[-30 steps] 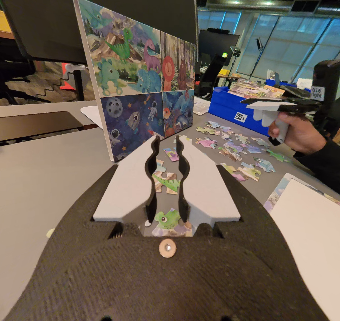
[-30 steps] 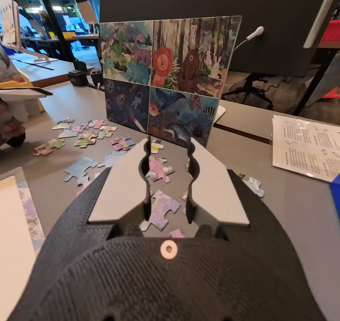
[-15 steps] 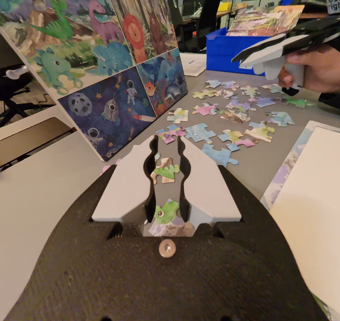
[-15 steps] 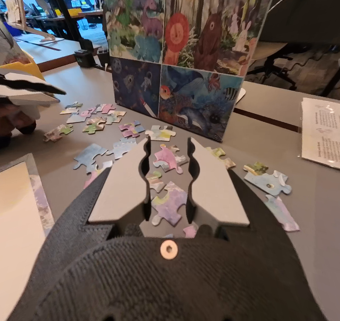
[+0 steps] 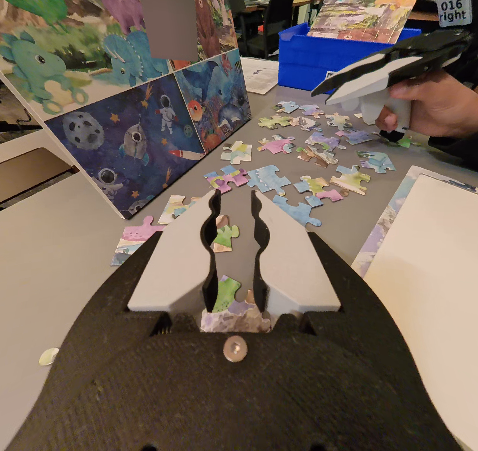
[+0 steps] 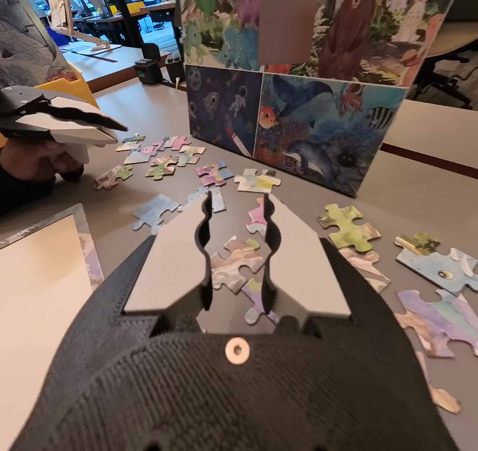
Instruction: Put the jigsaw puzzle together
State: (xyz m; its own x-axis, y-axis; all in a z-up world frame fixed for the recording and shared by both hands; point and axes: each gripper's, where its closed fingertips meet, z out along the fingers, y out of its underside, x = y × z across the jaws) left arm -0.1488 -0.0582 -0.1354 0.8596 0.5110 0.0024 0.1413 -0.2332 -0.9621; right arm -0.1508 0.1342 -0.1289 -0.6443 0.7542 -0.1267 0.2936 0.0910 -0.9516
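Left wrist view: I am hovering my left gripper (image 5: 234, 195), fingers parted and holding nothing, over loose puzzle pieces (image 5: 266, 180) lying on the grey table (image 5: 51, 244). Farther right, a hand (image 5: 429, 110) is gripping my right gripper (image 5: 319, 96), which is wearing a lettered tag (image 5: 454, 9). In its own view its jaws are standing apart, partly hiding a piece (image 6: 232, 262).

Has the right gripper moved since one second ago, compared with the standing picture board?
Yes. The right gripper moved forward and down: the picture board now looks larger, its top cut off.
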